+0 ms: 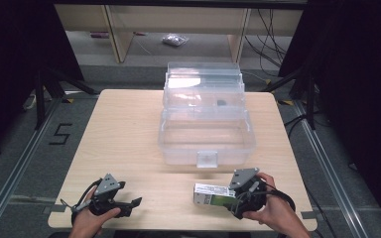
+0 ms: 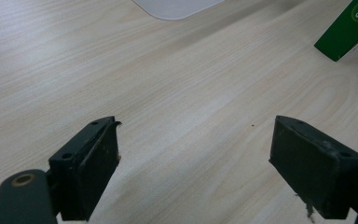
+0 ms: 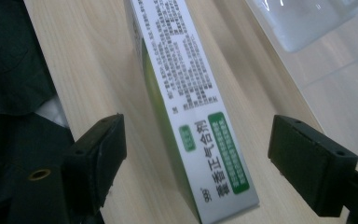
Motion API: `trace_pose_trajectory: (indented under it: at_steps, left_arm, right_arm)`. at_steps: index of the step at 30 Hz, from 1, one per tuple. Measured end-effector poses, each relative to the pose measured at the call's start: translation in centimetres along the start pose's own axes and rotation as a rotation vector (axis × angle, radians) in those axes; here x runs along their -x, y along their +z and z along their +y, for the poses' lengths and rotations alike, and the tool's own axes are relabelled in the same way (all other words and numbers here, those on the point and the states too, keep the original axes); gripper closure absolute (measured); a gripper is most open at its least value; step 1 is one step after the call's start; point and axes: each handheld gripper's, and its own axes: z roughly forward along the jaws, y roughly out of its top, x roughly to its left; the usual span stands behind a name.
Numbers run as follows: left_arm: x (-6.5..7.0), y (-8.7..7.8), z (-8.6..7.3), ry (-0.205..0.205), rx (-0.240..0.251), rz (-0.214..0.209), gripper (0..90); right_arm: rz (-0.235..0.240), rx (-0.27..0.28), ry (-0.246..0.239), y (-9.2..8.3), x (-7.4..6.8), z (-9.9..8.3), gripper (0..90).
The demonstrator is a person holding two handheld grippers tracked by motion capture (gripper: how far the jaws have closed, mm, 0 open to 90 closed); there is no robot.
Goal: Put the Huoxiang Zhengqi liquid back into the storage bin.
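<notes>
The right gripper (image 3: 196, 154) stands wide open around the green-and-white box (image 3: 186, 93), pads clear; it should centre before closing. The left gripper (image 2: 193, 163), empty, gapes over bare table (image 2: 168, 93).

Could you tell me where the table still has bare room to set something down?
The table's whole left half is bare, from the clear bin down to the left gripper. A bare strip runs between that gripper and the green box. It is crowded around the right gripper.
</notes>
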Motion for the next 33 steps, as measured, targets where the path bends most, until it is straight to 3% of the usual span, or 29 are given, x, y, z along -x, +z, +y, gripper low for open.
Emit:
trace_pose_trajectory:
  at_steps: [1, 10, 11, 14, 16, 33]
  left_arm:
    - [0.0, 0.0, 0.0, 0.0, -0.002, -0.003, 14.9]
    - [0.0, 0.0, 0.0, 0.0, -0.001, -0.004, 14.9]
    - [0.0, 0.1, 0.0, -0.002, 0.01, -0.004, 14.9]
    - [0.0, 0.1, 0.0, -0.002, 0.011, -0.003, 14.9]
    - [0.0, 0.1, 0.0, -0.003, 0.012, -0.003, 14.9]
    - [0.0, 0.1, 0.0, -0.003, 0.011, -0.006, 14.9]
  right_arm:
    - [0.008, -0.003, -0.023, 0.3, 0.1, 0.4, 20.6]
    - [0.018, -0.029, -0.044, 1.0, 0.1, 1.7, 21.8]
    - [0.027, -0.03, -0.065, 1.2, 0.1, 2.0, 21.8]
    - [0.026, -0.033, -0.051, 1.4, 0.0, 2.2, 21.8]
    - [0.035, -0.038, -0.068, 1.6, 0.2, 2.4, 21.9]
    - [0.061, -0.091, -0.071, 3.1, 0.1, 3.6, 23.5]
